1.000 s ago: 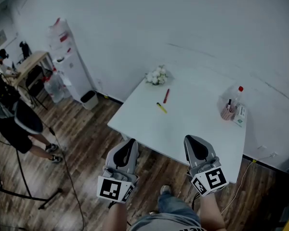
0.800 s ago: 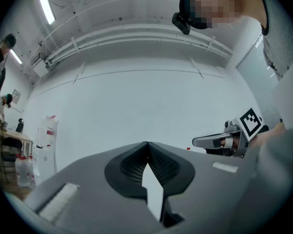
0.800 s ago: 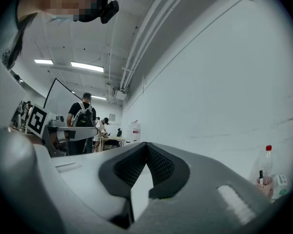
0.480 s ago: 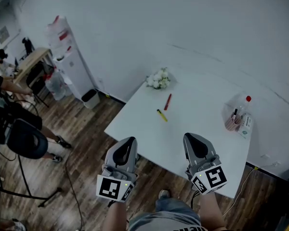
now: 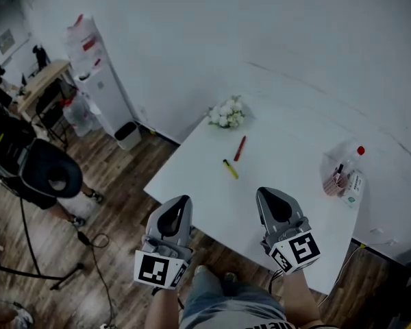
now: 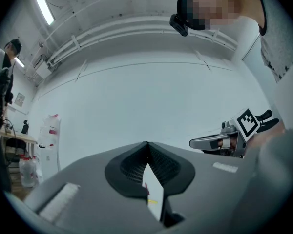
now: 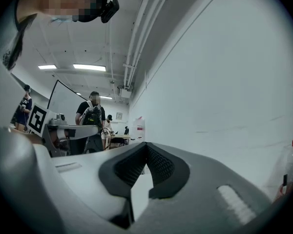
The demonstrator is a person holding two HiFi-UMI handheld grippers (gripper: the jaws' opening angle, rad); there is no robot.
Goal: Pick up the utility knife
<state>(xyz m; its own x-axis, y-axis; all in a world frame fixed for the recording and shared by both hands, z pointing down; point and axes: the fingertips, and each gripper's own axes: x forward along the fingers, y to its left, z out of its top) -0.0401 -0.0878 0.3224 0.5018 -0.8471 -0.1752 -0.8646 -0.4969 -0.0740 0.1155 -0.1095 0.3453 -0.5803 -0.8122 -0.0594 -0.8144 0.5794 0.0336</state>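
A small yellow utility knife with a dark end lies mid-table on the white table, beside a red pen. Both grippers hover at the table's near edge, well short of the knife. My left gripper is shut and holds nothing. So is my right gripper. In the left gripper view the jaws of my left gripper meet at the tip. Below the tip, a slit shows the yellow knife and the red pen. The right gripper view shows my right gripper shut.
White flowers sit at the table's far corner. A clear bottle with a red cap and a cup of pens stand at the right edge. At the far left stand a water dispenser, people and a stand on the wooden floor.
Both grippers have moved forward, so their tips now reach over the table's near edge. The people at the left have shifted.
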